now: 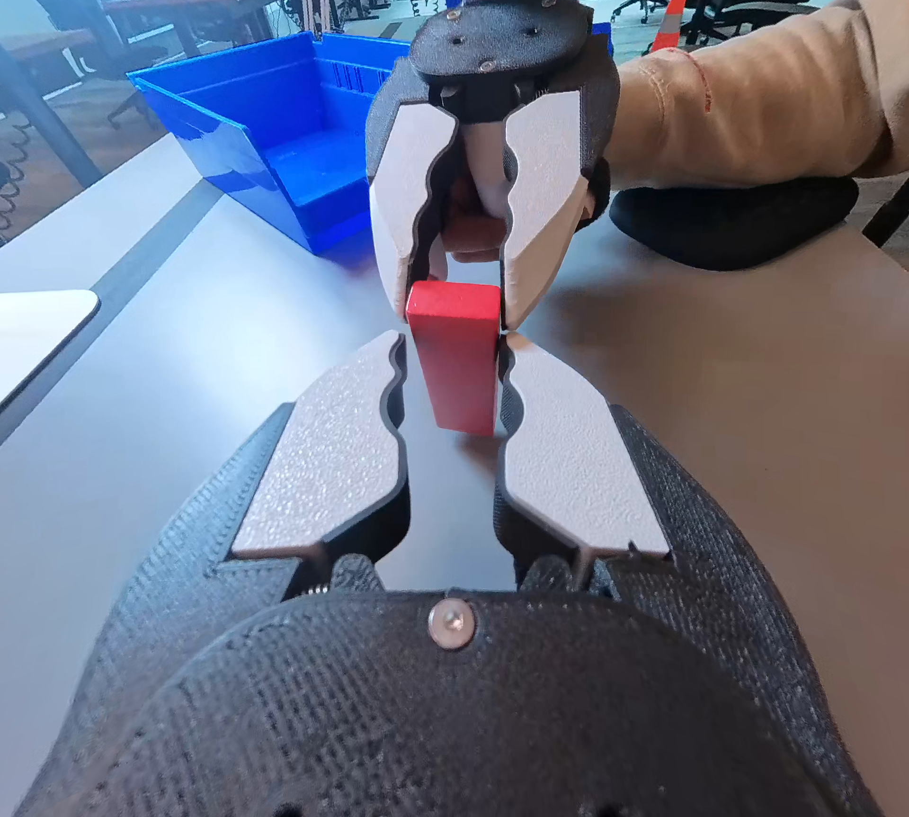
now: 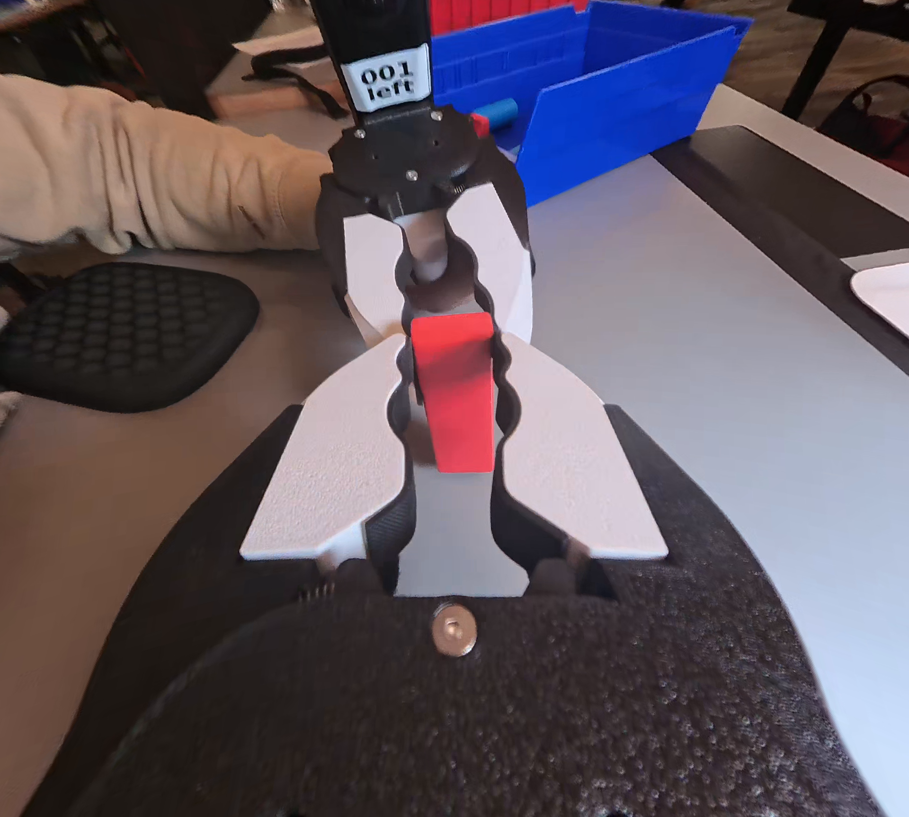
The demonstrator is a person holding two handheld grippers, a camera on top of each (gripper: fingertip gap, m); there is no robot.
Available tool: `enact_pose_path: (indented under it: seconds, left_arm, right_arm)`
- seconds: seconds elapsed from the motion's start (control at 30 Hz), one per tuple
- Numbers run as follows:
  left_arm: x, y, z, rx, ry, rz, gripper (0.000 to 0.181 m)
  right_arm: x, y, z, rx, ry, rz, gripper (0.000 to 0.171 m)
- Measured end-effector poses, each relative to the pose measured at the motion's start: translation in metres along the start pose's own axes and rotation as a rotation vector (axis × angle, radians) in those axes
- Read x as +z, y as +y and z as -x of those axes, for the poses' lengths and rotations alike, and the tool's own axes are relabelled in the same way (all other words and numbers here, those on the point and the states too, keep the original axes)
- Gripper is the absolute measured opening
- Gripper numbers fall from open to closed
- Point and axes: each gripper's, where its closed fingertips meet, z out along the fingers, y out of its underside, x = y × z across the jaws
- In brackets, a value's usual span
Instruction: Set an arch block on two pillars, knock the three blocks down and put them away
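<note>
From the left wrist view, a red block [image 1: 455, 360] stands upright on the grey table [image 1: 196, 399], its top pinched between the tips of both grippers: the left gripper [image 1: 452, 343] closes on it from the near side, the right gripper [image 1: 455, 311] from the far side. A blue bin [image 1: 275, 139] sits behind. The right wrist view shows the same red block [image 2: 455, 395], the right gripper [image 2: 452, 350] clamped on it and the left gripper [image 2: 450, 321] meeting it opposite, near the blue bin [image 2: 615, 104].

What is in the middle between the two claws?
A tall red wooden block stands on the grey table between the left claw and the right claw; both views show it.
</note>
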Motion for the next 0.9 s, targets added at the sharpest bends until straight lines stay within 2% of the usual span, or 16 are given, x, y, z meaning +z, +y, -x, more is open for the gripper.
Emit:
enact_pose_path:
  seconds: [0.27, 0.4, 0.5, 0.67, 0.9]
  left_arm:
    - [0.001, 0.003, -0.006, -0.006, 0.037, 0.009, 0.034]
    - [-0.008, 0.012, 0.009, 0.024, -0.013, 0.056, 0.034]
    - [-0.024, 0.016, 0.027, -0.03, -0.042, 0.041, 0.033]
    - [-0.042, 0.028, 0.042, -0.087, -0.039, 0.032, 0.033]
    - [-0.043, 0.029, 0.039, -0.069, -0.023, 0.036, 0.033]
  right_arm:
    - [0.003, 0.0, 0.003, 0.01, -0.015, -0.024, 0.031]
    - [-0.012, -0.004, -0.001, 0.007, 0.01, 0.005, 0.045]
    - [-0.031, -0.002, 0.0, -0.011, 0.028, 0.051, 0.05]
    - [-0.05, 0.009, -0.003, -0.014, 0.09, 0.053, 0.051]
    - [-0.045, 0.024, -0.003, -0.019, 0.124, 0.074, 0.051]
